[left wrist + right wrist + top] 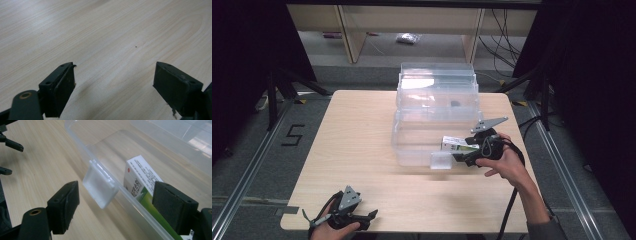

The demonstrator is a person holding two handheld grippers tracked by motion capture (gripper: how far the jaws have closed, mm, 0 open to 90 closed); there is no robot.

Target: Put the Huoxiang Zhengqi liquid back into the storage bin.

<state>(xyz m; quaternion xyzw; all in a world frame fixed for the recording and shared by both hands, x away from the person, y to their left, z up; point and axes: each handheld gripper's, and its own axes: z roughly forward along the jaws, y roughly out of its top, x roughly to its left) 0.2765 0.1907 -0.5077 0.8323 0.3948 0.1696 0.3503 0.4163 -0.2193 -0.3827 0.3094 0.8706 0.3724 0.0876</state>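
In the high view, the right gripper [464, 156] is being held at the clear plastic bin [412, 150] right of centre; the left gripper [371, 216] is resting at the lower left, released. In the right gripper view, jaws are being held apart, straddling the rim and latch [100, 187]; the white-green carton [140, 181], partly hidden by the right jaw, is lying inside, ungripped. In the left gripper view, bare woodgrain table [105, 37] is being framed by open jaws.

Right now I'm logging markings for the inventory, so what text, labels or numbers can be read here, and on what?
"5": black mark on the grey floor left of the table.
White-and-green box inside the clear plastic bin: rows of fine print, a small red mark and larger dark characters, all too small and blurred to read.
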